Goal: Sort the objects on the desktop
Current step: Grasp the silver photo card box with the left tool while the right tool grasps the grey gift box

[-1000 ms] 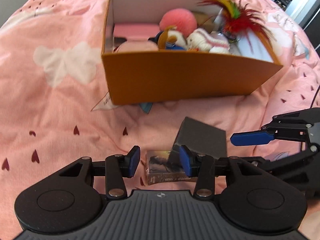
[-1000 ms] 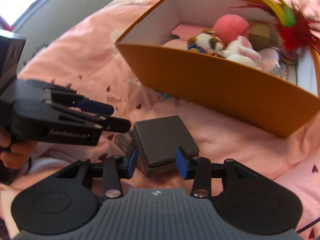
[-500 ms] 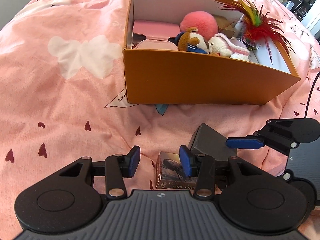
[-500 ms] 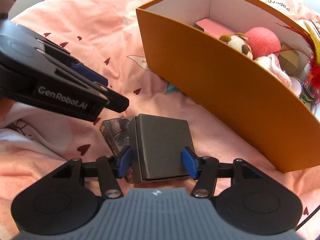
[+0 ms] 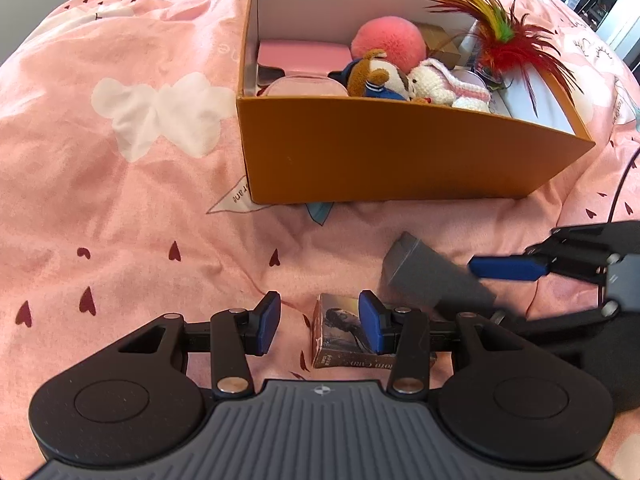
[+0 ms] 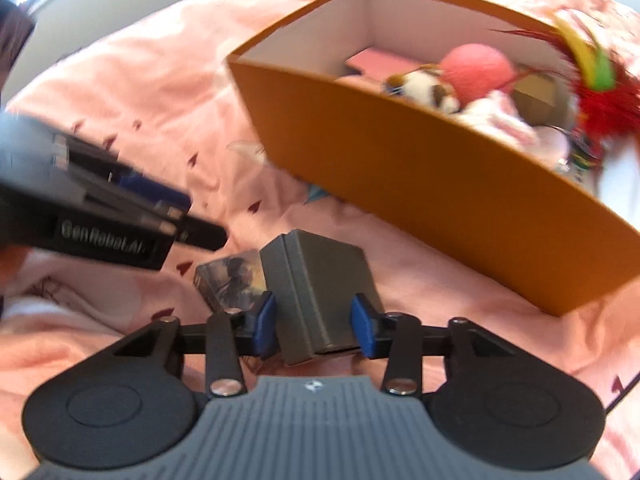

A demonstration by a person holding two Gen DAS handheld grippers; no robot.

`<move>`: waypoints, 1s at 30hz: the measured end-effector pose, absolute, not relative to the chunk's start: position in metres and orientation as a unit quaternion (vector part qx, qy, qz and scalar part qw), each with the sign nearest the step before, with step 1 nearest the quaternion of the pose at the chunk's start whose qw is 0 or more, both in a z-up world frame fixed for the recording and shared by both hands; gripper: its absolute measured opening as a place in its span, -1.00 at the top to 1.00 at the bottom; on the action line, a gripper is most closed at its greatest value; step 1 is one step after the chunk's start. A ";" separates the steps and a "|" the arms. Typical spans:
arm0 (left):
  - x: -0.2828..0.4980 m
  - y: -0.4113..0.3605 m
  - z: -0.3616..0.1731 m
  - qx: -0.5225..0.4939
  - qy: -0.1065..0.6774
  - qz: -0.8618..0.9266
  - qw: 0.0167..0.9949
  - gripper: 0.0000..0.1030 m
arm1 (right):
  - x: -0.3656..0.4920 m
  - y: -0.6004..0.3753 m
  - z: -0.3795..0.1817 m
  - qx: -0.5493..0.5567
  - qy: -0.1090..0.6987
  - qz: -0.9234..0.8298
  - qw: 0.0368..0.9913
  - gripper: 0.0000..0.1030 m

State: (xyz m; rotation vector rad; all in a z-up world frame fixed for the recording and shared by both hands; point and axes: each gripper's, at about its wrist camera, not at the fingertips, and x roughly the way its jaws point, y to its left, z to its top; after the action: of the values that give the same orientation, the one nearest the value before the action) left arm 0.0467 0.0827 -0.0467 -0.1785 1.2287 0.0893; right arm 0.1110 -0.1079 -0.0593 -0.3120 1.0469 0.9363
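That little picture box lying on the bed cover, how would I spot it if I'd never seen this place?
Find the big orange box of toys on the pink bed cover. On the cover in front of it lie two small boxes side by side. Yours is the card box with a dark printed picture; its neighbour, the grey box, is plain.

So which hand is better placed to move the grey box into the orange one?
Right. Its jaws are closing around the grey box; the left gripper stands open by the card pack.
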 end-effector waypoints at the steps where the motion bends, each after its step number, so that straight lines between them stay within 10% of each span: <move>1: 0.047 0.084 -0.047 -0.092 0.576 0.041 0.811 0.03 | 0.111 -0.111 -0.056 -0.142 0.472 0.420 0.762 0.27; 30: 0.046 0.073 -0.067 -0.146 0.579 0.008 0.802 -0.02 | 0.152 -0.159 -0.058 -0.053 0.500 0.323 0.802 0.49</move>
State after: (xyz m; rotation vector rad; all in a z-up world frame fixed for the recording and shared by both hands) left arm 0.0457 0.0728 -0.0666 -0.3138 1.2405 0.0165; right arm 0.1523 -0.1594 -0.0579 -0.1136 1.0711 0.6917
